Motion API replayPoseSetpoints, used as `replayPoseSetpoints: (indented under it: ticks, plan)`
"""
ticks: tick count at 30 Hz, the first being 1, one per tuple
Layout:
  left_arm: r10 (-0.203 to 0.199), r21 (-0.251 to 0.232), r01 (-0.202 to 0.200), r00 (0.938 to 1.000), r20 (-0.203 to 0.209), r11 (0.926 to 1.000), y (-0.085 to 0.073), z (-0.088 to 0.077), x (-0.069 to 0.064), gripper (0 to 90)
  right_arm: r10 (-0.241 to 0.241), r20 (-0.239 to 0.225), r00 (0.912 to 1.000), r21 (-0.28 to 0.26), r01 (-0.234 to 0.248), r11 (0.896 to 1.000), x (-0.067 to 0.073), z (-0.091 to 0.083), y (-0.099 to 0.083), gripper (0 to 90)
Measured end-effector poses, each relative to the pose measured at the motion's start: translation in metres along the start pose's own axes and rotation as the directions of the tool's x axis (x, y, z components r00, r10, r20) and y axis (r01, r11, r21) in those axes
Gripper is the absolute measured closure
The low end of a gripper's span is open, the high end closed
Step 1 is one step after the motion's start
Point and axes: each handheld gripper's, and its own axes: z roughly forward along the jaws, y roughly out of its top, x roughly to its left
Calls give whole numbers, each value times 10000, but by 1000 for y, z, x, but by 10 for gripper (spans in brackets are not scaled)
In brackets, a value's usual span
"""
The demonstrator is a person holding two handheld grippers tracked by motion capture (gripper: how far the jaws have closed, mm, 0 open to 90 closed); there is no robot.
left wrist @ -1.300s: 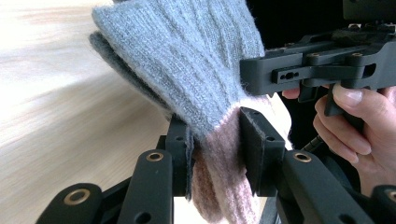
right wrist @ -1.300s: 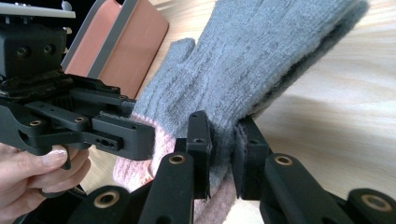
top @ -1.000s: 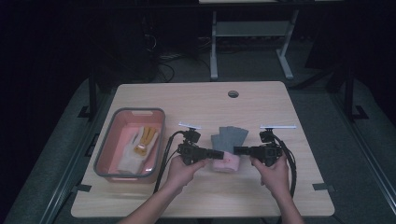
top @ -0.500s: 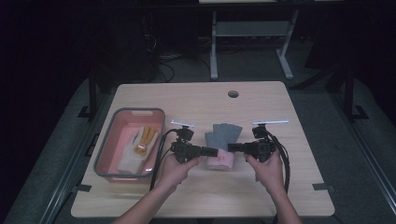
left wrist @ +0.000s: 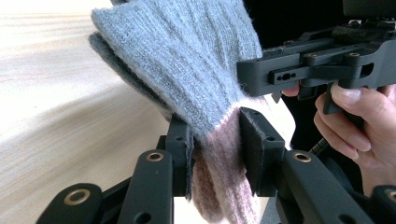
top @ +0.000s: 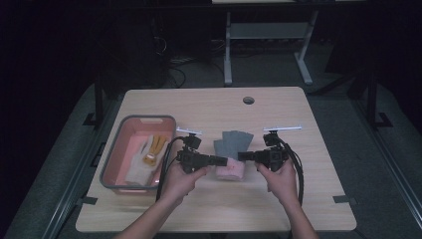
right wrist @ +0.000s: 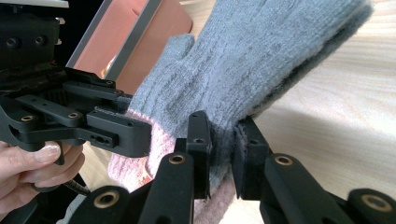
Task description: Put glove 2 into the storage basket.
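Soft, floppy grey knit glove with a pink cuff (left wrist: 187, 70), light and not breakable. Pinched at the cuff by left gripper (left wrist: 215, 154) and right gripper (right wrist: 222, 149), both clamped tight. Best held right there, at both cuff edges.

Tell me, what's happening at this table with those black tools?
A person holds a two-jaw tool in each hand. The left gripper and the right gripper are both clamped on the grey and pink knitted glove, one from each side, near its pink cuff. To the left, a pink tray holds another pale glove.
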Motion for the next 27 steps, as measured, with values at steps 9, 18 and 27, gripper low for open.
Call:
replayPoseSetpoints:
  ticks: [9,18,27]
  plan:
    - [61,-117,-61,10000,-12,9999,2,-9,0,664,-103,-41,9999,-22,103,9999,8,2,5,786]
    - [119,-253,-122,9999,-91,9996,2,-24,3,669,-314,-138,9994,29,315,9995,19,8,12,786]
    - [75,-455,-82,9998,-163,9989,3,-40,7,672,-391,-284,9988,106,394,9992,31,15,20,787]
